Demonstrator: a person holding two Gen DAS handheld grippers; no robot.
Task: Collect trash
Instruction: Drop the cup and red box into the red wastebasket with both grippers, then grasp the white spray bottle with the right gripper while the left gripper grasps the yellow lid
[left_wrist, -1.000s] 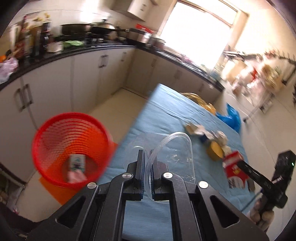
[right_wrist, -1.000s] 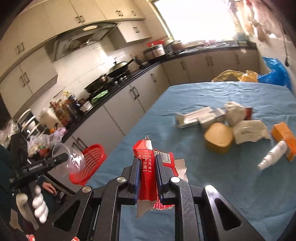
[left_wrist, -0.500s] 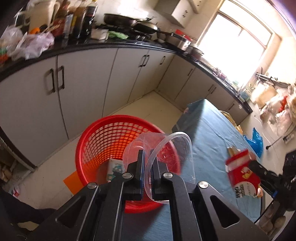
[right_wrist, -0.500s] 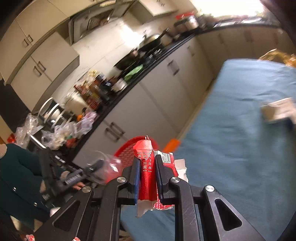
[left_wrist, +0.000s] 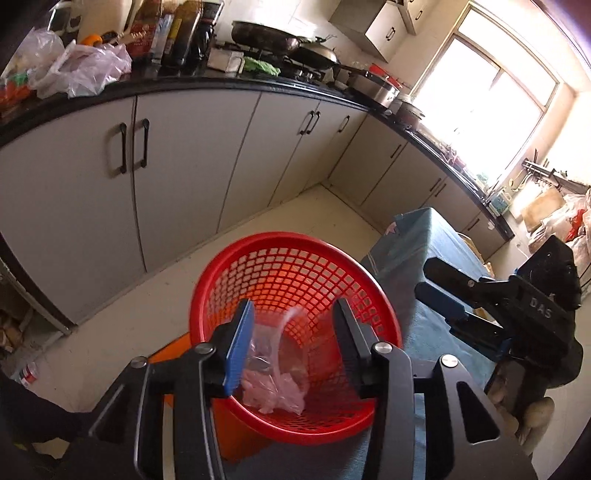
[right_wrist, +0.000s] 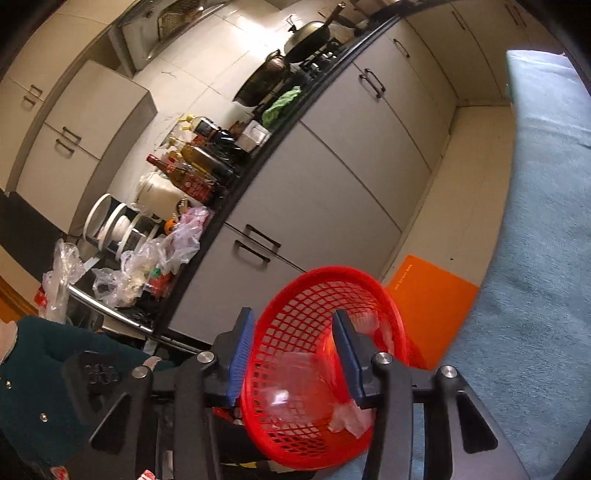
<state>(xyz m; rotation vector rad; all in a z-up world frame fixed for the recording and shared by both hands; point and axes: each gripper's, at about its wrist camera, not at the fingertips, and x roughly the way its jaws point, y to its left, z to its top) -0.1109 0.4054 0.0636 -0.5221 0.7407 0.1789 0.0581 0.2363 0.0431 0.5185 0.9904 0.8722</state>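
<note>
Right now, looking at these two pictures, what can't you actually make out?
- Left wrist view: the clear plastic cup in the red basket is motion-blurred; its shape is unclear.
- Right wrist view: the basket's bottom is hidden by the right hand-held gripper, whose jaws are opening with nothing between them.
- Bottle labels on the counter are too small to read.
- The blue table is cut off by the edge.
</note>
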